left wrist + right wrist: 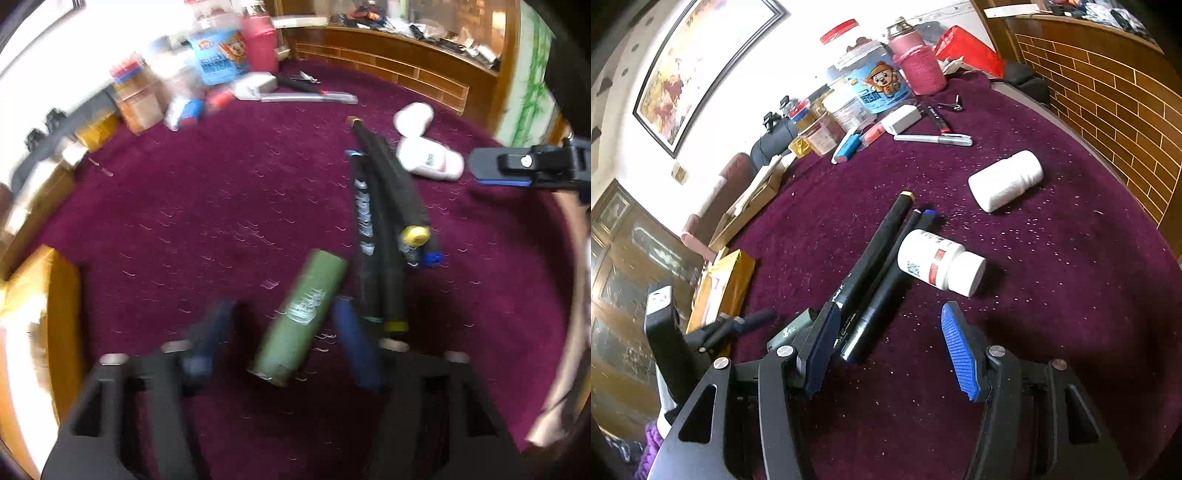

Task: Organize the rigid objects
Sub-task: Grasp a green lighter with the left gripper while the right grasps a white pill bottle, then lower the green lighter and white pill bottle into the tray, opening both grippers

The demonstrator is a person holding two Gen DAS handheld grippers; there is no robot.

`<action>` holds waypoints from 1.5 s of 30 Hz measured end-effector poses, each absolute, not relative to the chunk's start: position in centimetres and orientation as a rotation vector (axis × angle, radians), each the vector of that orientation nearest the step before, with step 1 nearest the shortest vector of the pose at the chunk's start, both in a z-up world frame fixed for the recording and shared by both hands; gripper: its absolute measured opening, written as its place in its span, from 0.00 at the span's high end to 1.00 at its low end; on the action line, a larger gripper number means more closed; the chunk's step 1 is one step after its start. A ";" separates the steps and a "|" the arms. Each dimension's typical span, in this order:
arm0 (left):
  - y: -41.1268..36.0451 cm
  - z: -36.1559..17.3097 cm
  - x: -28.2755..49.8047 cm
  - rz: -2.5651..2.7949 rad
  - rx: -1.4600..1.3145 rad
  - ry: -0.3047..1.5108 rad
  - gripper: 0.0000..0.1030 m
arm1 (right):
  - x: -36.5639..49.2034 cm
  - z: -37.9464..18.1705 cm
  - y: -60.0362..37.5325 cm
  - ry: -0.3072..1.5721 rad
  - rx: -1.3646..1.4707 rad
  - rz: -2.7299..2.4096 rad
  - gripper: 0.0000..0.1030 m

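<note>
A green cylinder (301, 325) lies on the maroon cloth between the fingers of my left gripper (284, 339), which is open and does not touch it. Just right of it lie three black markers (384, 236) side by side. In the right wrist view the markers (875, 269) lie ahead, with a labelled white bottle (942, 264) on its side against them and a plain white bottle (1006, 181) farther back. My right gripper (890, 347) is open and empty, its left finger near the markers' near ends. The green cylinder (792, 330) peeks out behind that finger.
Jars, a blue tin (879, 86), a pink flask (919, 62), pens (932, 139) and a white box (901, 118) crowd the table's far side. A gold box (720, 288) sits at the left edge. A wooden ledge (388, 62) runs behind the table.
</note>
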State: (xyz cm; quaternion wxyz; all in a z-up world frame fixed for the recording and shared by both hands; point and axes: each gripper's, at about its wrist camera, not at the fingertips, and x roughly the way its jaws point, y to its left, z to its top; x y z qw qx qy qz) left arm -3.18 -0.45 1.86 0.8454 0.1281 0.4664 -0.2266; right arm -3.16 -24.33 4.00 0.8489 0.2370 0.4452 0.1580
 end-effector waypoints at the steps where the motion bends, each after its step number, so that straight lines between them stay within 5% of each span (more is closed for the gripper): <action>1: -0.3 2.0 -3.3 -0.480 0.243 0.998 0.82 | -3.2 4.0 -24.2 0.935 0.501 0.333 0.49; 8: -1.2 2.1 -5.5 -0.458 0.273 1.010 0.80 | -2.6 3.9 -24.7 0.906 0.506 0.335 0.49; 10: -1.7 1.8 -5.5 -0.462 0.265 0.989 0.56 | -2.4 4.1 -25.1 0.895 0.509 0.327 0.49; 12: -2.4 1.5 -5.9 -0.457 0.284 0.955 0.53 | -2.0 4.3 -25.5 0.894 0.486 0.302 0.49; 14: -2.2 1.2 -5.3 -0.464 0.262 0.957 0.71 | -2.1 4.4 -25.8 0.895 0.430 0.279 0.49; 17: -1.0 1.8 -5.6 -0.487 0.190 0.953 0.76 | -1.8 4.4 -25.4 0.911 0.301 0.265 0.49; 19: -0.1 2.3 -5.8 -0.491 0.139 0.951 0.90 | -1.6 4.3 -24.8 0.908 0.214 0.260 0.49; 28: 2.3 3.5 -7.2 -0.505 0.021 0.943 0.93 | 1.4 2.3 -20.1 0.917 -0.095 0.282 0.50; 31: 2.5 3.5 -7.7 -0.514 0.015 0.924 0.92 | 1.6 1.9 -20.3 0.931 -0.096 0.244 0.70; 32: 2.4 3.5 -7.8 -0.510 0.024 0.922 0.92 | 1.4 2.0 -20.9 0.944 -0.038 0.261 0.70; 35: 1.8 3.2 -7.9 -0.498 0.055 0.927 0.75 | 0.7 1.9 -21.6 0.957 0.008 0.250 0.70; 37: 1.1 2.7 -7.6 -0.478 0.105 0.936 0.36 | 0.3 1.9 -22.1 0.966 0.037 0.252 0.70; 38: 0.4 2.2 -7.4 -0.460 0.145 0.940 0.34 | -0.1 2.0 -22.4 0.975 0.068 0.259 0.70; 41: -1.4 1.0 -6.8 -0.438 0.251 0.948 0.44 | -0.8 2.1 -22.7 0.986 0.134 0.287 0.70; 42: -1.5 1.2 -6.8 -0.448 0.250 0.949 0.74 | -1.1 2.1 -22.7 0.986 0.149 0.292 0.70; 43: -1.6 1.3 -6.7 -0.443 0.257 0.949 0.83 | -1.5 2.4 -22.6 0.983 0.166 0.301 0.70; 45: -0.9 1.4 -6.9 -0.466 0.202 0.960 0.83 | -2.4 3.1 -22.6 0.968 0.206 0.334 0.70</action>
